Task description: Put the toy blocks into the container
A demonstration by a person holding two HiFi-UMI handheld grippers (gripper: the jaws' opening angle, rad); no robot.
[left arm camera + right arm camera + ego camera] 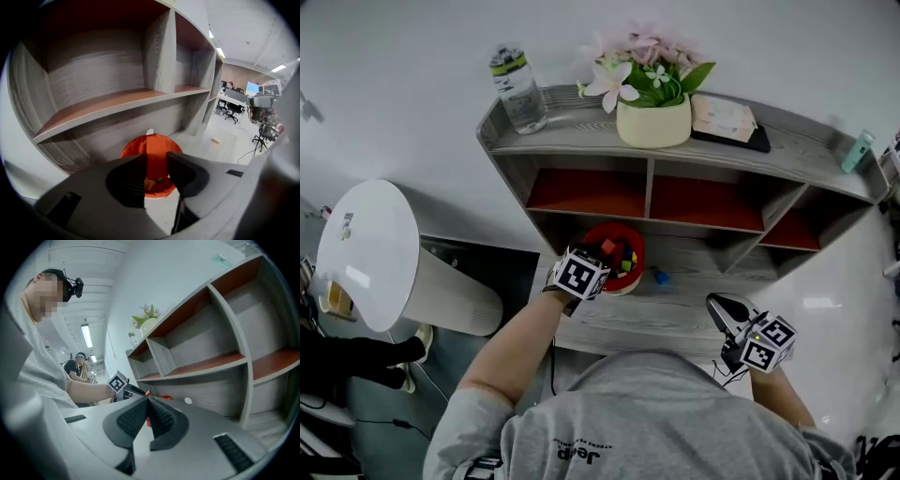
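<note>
A red-orange container [630, 246] stands on the grey desk under the shelves, with several coloured blocks [624, 259] inside it. My left gripper [598, 264] hovers just over its near rim. In the left gripper view its jaws [157, 158] stand apart with nothing between them, and the container [151, 146] shows through the gap, yellow blocks at its bottom. A small blue block [660, 277] lies on the desk right of the container. My right gripper [720, 306] waits at the desk's front right, shut and empty, its tips touching [148, 400].
The shelf unit [649, 192] has red-backed compartments right behind the container. On its top stand a water bottle [517, 88], a flower pot [653, 120], a book [727, 120] and a teal item [856, 150]. A white rounded bin [380, 258] stands left of the desk.
</note>
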